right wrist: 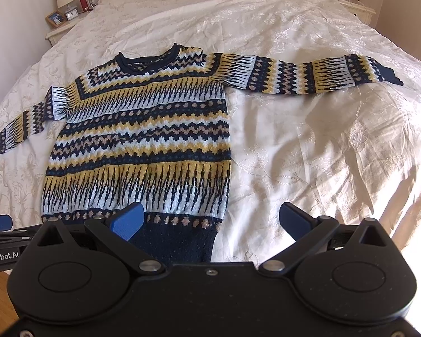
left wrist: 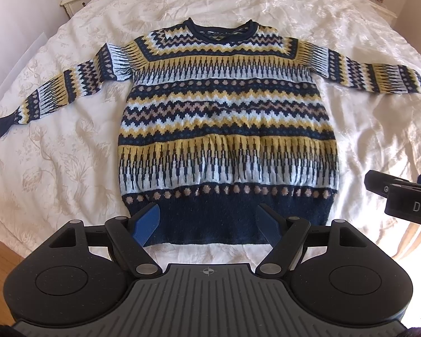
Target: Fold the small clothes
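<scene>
Left gripper (left wrist: 207, 221): jaws spread, nothing held, poised at lower centre over hem. Right gripper (right wrist: 210, 219): likewise spread, astride hem corner. Sweater (left wrist: 227, 123): laid flat on bed (left wrist: 70, 146), sleeves outstretched, apparently readied for folding.

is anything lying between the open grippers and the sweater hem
Nothing visible does. The left gripper and right gripper are open at the sweater's navy hem, with only the bare bedspread around it.
</scene>
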Motion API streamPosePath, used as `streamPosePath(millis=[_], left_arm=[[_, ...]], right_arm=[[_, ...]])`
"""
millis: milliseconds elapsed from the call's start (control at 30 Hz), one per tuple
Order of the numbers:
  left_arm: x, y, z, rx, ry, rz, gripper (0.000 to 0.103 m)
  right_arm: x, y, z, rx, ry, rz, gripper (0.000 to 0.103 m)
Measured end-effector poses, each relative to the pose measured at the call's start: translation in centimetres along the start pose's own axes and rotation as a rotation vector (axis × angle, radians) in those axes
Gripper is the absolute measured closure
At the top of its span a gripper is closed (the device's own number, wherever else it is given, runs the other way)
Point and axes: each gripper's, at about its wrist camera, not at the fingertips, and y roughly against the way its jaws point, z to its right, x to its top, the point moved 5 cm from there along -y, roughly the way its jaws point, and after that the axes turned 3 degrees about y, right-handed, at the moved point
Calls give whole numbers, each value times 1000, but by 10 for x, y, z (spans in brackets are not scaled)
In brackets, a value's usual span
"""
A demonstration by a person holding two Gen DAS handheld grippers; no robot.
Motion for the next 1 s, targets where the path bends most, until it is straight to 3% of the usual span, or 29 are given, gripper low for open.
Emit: streamPosePath(millis=[467, 1000], left_arm=[[3, -3, 3, 4, 1, -7, 28], [31, -18, -13, -5, 10, -34, 28]], right_arm=[[8, -6, 2, 3, -6, -10, 1], [23, -22, -10, 9, -35, -52, 1]])
